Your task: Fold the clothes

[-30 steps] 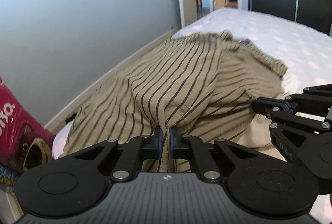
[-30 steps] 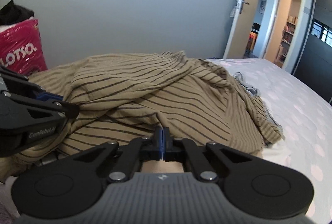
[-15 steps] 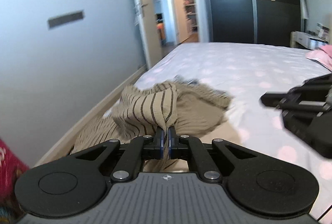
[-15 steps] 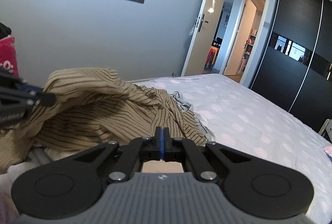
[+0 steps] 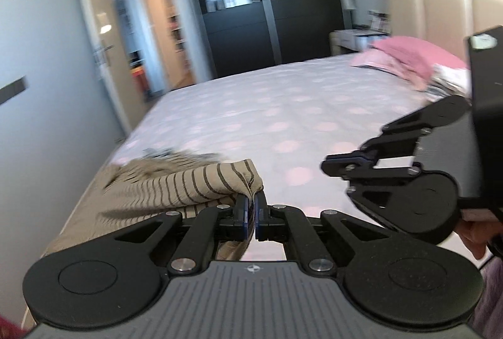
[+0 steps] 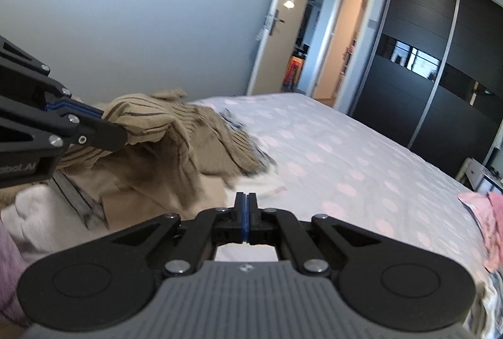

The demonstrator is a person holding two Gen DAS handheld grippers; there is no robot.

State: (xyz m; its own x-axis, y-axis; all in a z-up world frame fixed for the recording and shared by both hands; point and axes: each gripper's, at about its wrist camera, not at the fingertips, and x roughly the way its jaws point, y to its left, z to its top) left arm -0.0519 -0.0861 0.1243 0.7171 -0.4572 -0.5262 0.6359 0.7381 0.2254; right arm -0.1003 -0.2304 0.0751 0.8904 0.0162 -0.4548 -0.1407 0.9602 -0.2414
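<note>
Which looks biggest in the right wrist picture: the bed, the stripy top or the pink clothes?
1. The bed looks biggest.
2. The stripy top, though it is nearer the camera.
3. The pink clothes, partly cut off at the edge, so unsure.

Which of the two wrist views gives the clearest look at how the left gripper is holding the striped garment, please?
The left wrist view: the left gripper sits centred there, jaws shut on a fold of the striped garment. The right wrist view shows it only from the side at the frame's left edge, fabric bunched around its tip, so the pinch itself is hidden.
</note>
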